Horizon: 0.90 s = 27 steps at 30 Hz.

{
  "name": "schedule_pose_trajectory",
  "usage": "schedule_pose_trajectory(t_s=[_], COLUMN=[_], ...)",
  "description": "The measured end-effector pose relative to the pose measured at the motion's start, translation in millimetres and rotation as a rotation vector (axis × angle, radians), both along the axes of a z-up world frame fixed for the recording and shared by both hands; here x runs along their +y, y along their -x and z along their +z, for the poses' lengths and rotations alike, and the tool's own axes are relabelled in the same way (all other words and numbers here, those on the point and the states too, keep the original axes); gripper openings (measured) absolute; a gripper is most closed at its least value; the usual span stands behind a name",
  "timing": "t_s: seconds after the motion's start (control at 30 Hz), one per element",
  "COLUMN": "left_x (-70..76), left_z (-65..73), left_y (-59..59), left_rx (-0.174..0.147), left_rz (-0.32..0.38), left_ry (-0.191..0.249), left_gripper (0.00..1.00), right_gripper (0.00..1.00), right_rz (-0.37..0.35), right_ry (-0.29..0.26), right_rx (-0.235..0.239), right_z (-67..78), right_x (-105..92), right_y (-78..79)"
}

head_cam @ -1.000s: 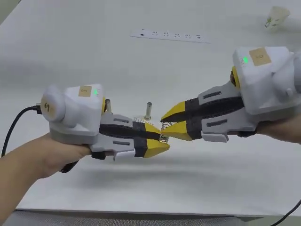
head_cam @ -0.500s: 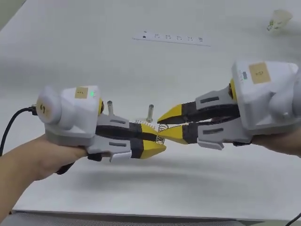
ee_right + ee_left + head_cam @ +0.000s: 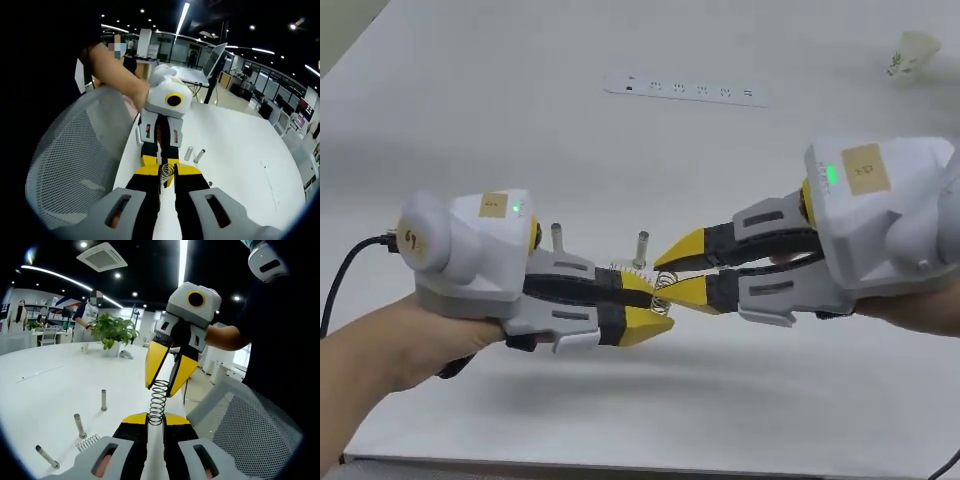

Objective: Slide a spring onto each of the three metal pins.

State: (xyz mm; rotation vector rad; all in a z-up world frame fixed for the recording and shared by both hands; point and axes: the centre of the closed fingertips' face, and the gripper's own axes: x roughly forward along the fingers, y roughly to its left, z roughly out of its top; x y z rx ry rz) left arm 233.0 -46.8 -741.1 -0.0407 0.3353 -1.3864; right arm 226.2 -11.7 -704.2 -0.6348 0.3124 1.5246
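Closes right claw point(image 3: 161, 387) tighter about the spring point(image 3: 158, 402) than a second ago; cannot tell whether pinching or flanking.
Holds left claw point(image 3: 156, 419) clenched on the spring's other end, mid-air over the counter point(image 3: 50, 375). Likely light, springy, apt to buckle or flick away: best gripped sideways near one end, bore kept free. Sees nearest pin point(image 3: 642, 245), second pin point(image 3: 557, 238) and loose spring point(image 3: 88, 442) around 12 o'clock beyond the tips; risks claws fouling each other.
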Motion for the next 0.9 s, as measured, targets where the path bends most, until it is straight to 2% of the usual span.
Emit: schedule_pose_trajectory(t_s=[0.3,0.57,0.7,0.9], left_x=[1.3,8.1,14.5,32.5], left_z=[1.5,-1.0,-3.7,-5.2], left_y=[-1.2,-8.4,-11.8,-16.1], left_rx=[0.014,0.001,-0.007,-0.015], left_rz=[0.017,0.058,0.083,0.128], left_ry=[0.003,-0.014,-0.030,-0.052], left_gripper=[0.09,0.20,0.28,0.36], right_gripper=[0.07,0.07,0.07,0.07], right_rz=[-0.004,-0.022,-0.029,-0.038], right_ry=[0.013,0.015,0.018,0.023], right_rx=[-0.018,-0.019,-0.021,-0.028], right_z=[-0.4,-2.1,-4.5,-6.2], right_x=[-1.3,-3.2,-4.1,-5.7], right_y=[-4.9,-10.8,-14.0,-18.2])
